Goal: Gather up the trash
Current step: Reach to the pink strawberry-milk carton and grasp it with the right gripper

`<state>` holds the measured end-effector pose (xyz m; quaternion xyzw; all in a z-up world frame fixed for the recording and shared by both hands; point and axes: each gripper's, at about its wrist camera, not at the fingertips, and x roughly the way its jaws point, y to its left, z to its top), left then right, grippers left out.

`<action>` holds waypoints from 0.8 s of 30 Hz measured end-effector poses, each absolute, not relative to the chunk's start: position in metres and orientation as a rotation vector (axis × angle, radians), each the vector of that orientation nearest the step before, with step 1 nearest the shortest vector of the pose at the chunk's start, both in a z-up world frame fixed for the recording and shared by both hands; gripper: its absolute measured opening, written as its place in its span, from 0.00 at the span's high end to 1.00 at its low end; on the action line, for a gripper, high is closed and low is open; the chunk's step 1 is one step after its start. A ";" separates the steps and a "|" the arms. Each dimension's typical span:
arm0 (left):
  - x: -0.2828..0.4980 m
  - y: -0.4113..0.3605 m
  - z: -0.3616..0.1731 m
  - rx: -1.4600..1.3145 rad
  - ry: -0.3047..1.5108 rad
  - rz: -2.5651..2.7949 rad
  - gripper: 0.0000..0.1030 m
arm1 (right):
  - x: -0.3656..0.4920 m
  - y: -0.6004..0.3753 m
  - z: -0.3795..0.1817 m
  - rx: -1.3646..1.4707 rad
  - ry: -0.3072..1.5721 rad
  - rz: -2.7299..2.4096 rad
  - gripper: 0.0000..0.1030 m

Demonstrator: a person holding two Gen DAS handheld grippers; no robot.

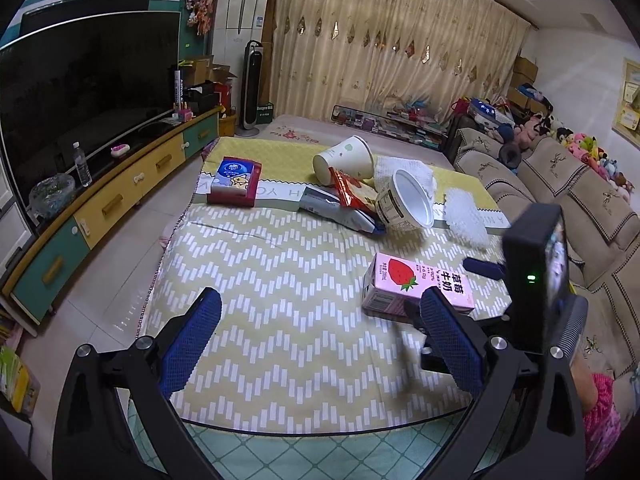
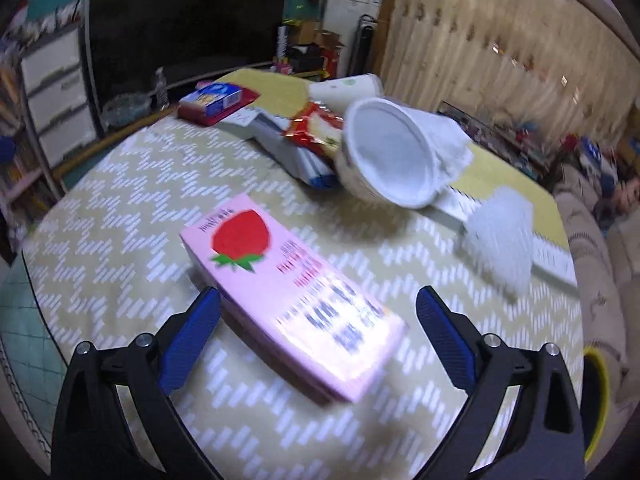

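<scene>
A pink strawberry milk carton (image 1: 416, 286) lies flat on the table; in the right wrist view the carton (image 2: 288, 292) lies just ahead of and partly between my open right gripper (image 2: 318, 312), untouched. My left gripper (image 1: 320, 312) is open and empty over the zigzag tablecloth (image 1: 280, 320), left of the carton. The right gripper's body (image 1: 536, 276) shows at the right of the left wrist view. Further back lie a tipped white bowl (image 1: 406, 200), a tipped paper cup (image 1: 346, 158), a red snack wrapper (image 1: 354, 192), a silver-blue packet (image 1: 340, 212) and white crumpled paper (image 1: 466, 218).
A red tissue box (image 1: 236, 182) stands at the table's far left. A TV (image 1: 80, 92) and a yellow-green cabinet (image 1: 120, 200) run along the left. A sofa (image 1: 568, 184) runs along the right. Curtains hang at the back.
</scene>
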<state>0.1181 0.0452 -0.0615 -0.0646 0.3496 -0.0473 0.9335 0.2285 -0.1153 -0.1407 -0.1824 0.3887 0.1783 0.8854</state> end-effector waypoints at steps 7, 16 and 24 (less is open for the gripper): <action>0.121 0.042 -0.067 -0.142 0.731 -0.106 0.05 | 0.263 -0.119 -0.145 -0.362 0.900 0.310 0.10; 0.130 0.031 -0.074 -0.139 0.747 -0.133 0.05 | 0.250 -0.187 -0.153 -0.135 0.989 0.396 0.17; 0.135 0.019 -0.074 -0.122 0.752 -0.156 0.05 | 0.193 -0.199 -0.147 -0.064 0.902 0.613 0.19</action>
